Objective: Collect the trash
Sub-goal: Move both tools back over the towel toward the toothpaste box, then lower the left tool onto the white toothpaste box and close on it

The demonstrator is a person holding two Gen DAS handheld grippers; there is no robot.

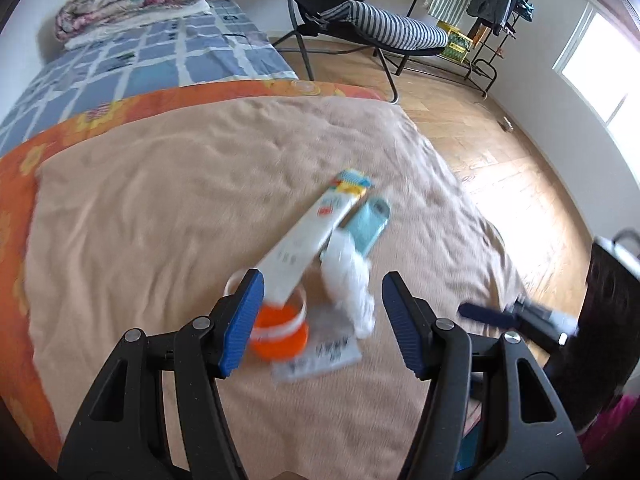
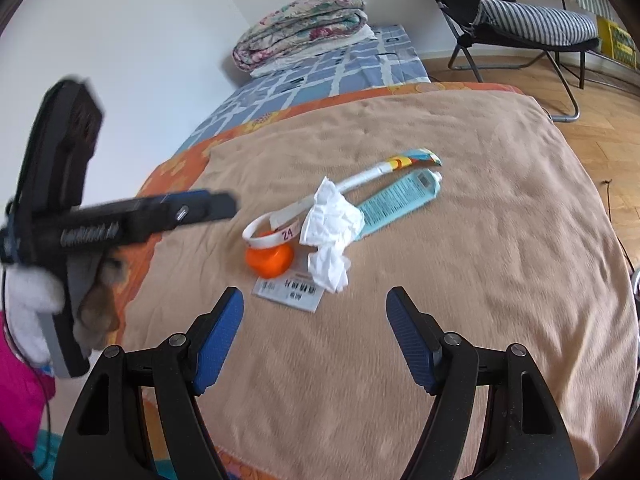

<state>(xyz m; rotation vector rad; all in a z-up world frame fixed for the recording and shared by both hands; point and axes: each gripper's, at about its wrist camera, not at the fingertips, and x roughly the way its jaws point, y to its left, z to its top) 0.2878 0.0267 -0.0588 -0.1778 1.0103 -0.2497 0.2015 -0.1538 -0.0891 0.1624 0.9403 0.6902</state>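
1. Trash heaped in one small pile on the tan blanket (image 2: 400, 360) covering the bed: orange cup (image 2: 269, 261), crumpled tissue (image 2: 330, 224), flat printed wrapper (image 2: 289, 289), long white strip (image 2: 352, 184), pale blue tube (image 2: 396, 202).
2. Left hand-held gripper (image 1: 322, 320) spread wide, nothing held; cup (image 1: 280, 330) and tissue (image 1: 348, 276) sitting right between the blue pads, cup hard by the left pad (image 1: 242, 320).
3. Right hand-held gripper (image 2: 316, 340) also wide open and empty, hanging short of the pile; wrapper just ahead of the tips, the rest beyond it.
4. Strip (image 1: 308, 236) and tube (image 1: 370, 226) lying side by side, long axes running away from both grippers, slanting up to the right.
5. Nearer to the pile, by the look of it: the left gripper, already over the cup; probably the better placed for a first grab.
6. Whether the left pad touches the cup: cannot tell, blurred.
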